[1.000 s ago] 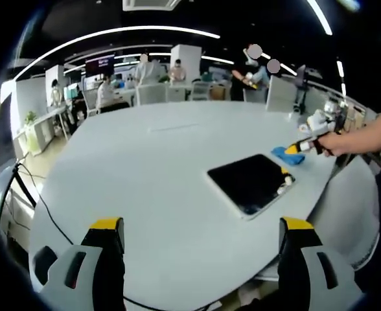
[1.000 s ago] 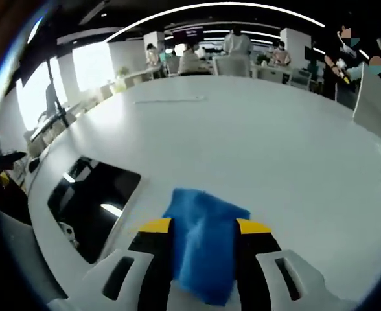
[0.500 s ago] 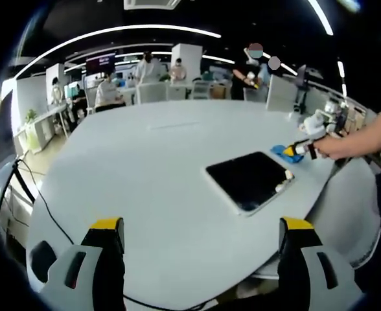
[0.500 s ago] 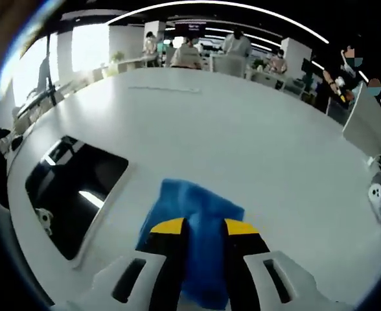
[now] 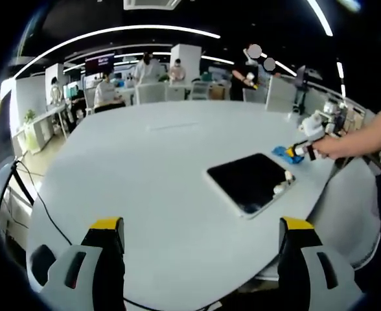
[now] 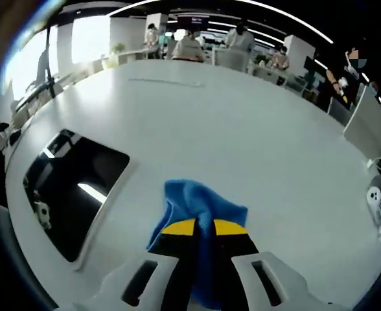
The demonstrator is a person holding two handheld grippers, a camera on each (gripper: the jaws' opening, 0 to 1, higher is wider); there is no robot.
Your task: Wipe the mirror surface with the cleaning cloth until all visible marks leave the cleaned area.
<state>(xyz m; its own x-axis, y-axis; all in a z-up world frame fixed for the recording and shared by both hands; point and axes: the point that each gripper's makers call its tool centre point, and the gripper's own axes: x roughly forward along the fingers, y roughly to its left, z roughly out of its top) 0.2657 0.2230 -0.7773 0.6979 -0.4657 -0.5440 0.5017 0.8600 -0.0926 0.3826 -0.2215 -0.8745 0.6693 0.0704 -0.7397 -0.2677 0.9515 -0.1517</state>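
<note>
Wiping not begun: our right tool (image 6: 203,227) pinches the blue cleaning cloth (image 6: 197,204) on the counter (image 6: 255,136), the mirror (image 6: 70,188) lying at nine o'clock, while our left tool (image 5: 200,227) hangs released.

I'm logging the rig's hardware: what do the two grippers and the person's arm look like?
The left gripper has two pale grey moulded jaws with dark slots and yellow caps on black tips. The right gripper matches it. The person's forearm is bare, with no sleeve visible.
</note>
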